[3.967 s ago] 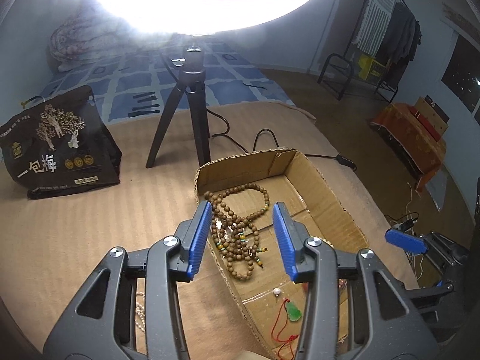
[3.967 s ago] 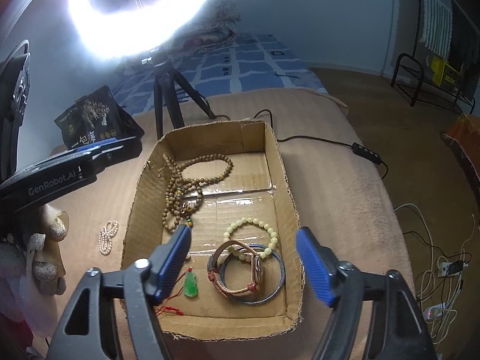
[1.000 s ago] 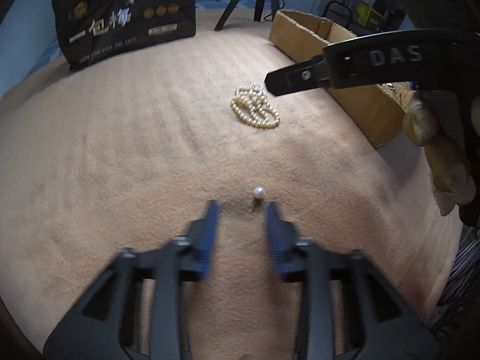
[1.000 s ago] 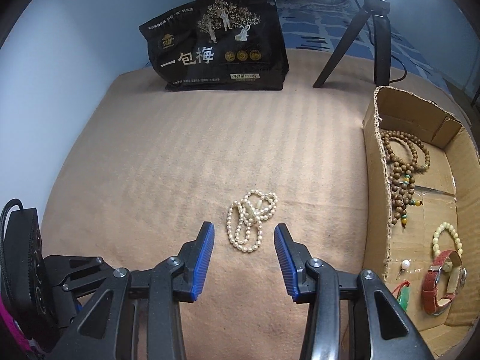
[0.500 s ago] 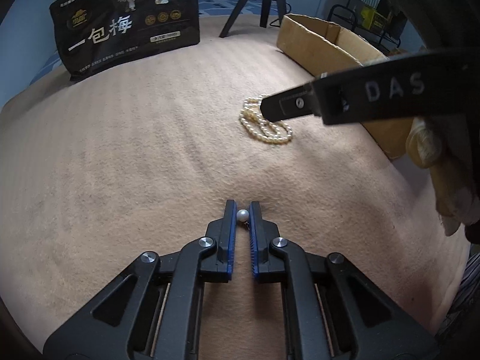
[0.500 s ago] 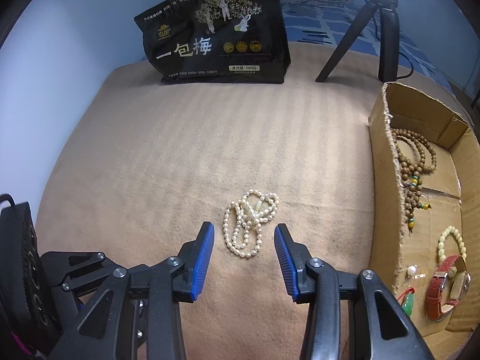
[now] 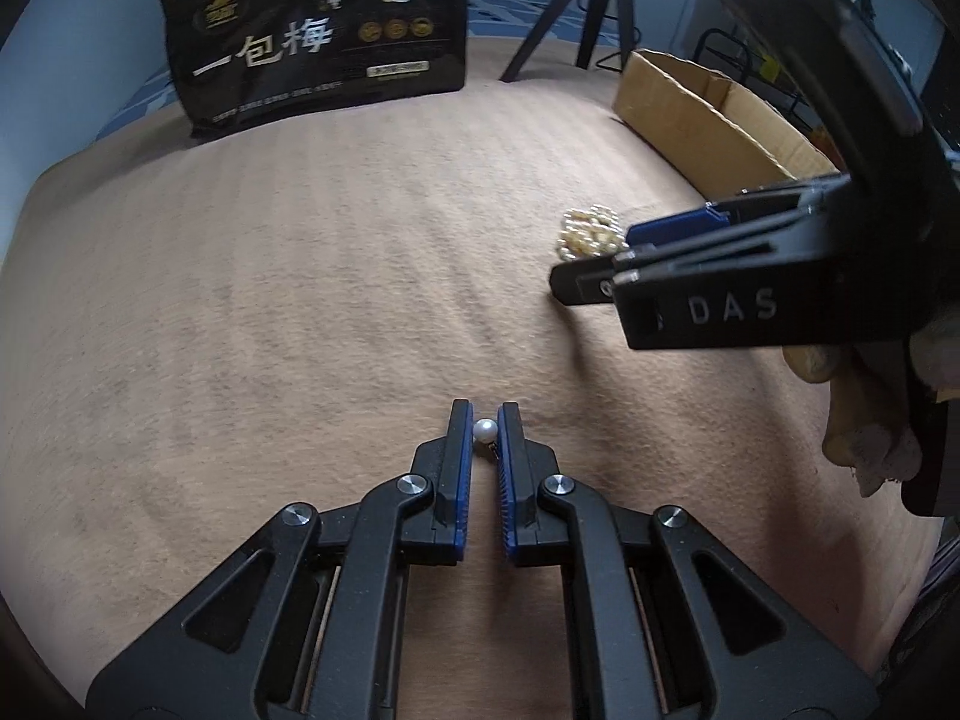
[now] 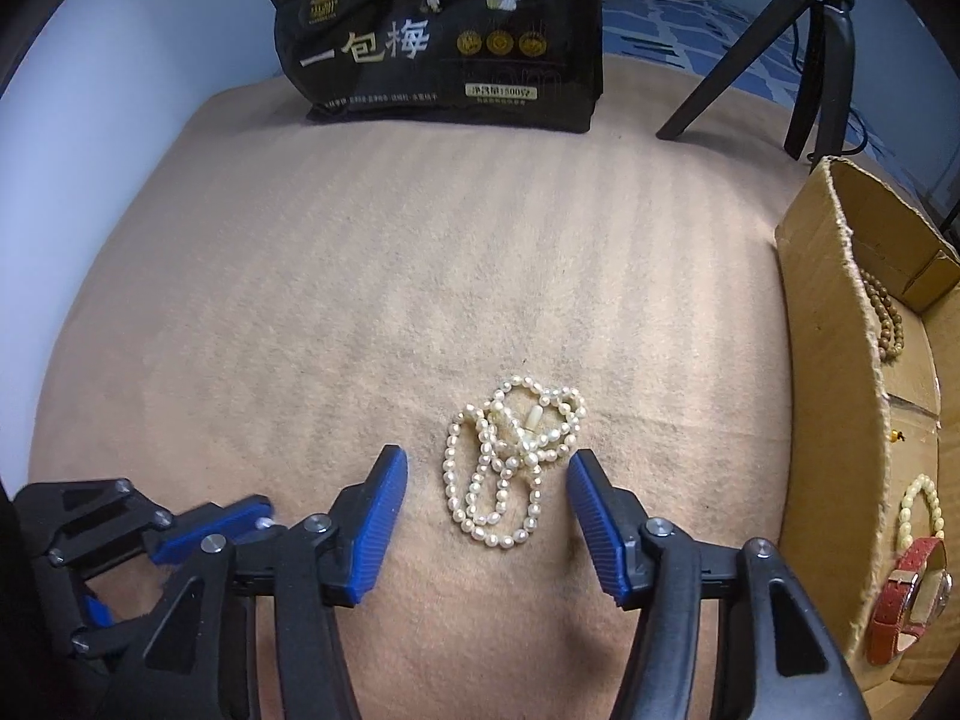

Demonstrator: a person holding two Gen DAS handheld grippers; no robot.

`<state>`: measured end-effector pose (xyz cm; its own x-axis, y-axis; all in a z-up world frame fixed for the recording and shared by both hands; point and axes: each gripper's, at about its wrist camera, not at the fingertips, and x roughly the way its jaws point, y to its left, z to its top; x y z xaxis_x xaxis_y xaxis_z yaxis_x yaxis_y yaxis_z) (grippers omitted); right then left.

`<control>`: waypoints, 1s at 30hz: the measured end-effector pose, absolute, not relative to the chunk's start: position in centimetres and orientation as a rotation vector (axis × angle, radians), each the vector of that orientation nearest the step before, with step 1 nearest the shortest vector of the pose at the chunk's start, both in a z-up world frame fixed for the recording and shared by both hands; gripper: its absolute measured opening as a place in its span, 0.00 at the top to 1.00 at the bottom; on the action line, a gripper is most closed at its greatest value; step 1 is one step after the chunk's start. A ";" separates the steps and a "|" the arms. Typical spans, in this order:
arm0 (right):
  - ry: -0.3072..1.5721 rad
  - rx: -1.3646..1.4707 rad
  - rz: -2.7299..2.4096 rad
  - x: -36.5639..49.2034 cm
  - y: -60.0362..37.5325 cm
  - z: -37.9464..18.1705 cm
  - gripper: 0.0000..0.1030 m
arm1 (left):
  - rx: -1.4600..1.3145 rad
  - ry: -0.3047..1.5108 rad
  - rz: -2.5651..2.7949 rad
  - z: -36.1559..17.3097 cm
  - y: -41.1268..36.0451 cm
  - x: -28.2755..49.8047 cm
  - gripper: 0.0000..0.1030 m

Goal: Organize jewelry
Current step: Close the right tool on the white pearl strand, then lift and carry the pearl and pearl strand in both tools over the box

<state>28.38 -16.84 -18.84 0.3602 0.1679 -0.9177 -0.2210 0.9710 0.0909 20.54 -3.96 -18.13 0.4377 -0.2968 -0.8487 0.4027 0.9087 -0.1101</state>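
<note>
A small white pearl on a short pin is pinched between the blue pads of my left gripper, which is shut on it just over the tan blanket. A coiled pearl necklace lies on the blanket. My right gripper hangs low over it, jaws opening, one pad on each side of the coil and neither touching it. The left wrist view shows the right gripper from the side, partly hiding the necklace. My left gripper shows at the lower left of the right wrist view.
An open cardboard box stands on the right, holding wooden beads, a pale bead bracelet and a red-strap watch. A black snack bag and a tripod stand at the back. A hand holds the right gripper.
Both grippers left the box for the blanket. My left gripper closed on the pearl. My right gripper sank toward the necklace and its jaws spread wider.
</note>
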 end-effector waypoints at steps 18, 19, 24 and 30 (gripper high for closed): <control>1.166 -0.077 0.274 27.1 -16.8 -17.8 0.95 | 0.033 1.046 -0.375 -17.0 -2.7 21.2 0.94; 1.162 -0.068 0.274 26.9 -17.0 -17.7 0.95 | 0.029 1.042 -0.373 -16.8 -2.7 21.2 0.94; 1.132 -0.042 0.278 25.9 -17.8 -16.2 0.95 | 0.024 1.025 -0.377 -15.7 -3.0 20.9 0.94; 1.097 -0.018 0.278 24.8 -19.0 -14.2 0.95 | 0.020 1.001 -0.379 -14.2 -3.5 20.2 0.94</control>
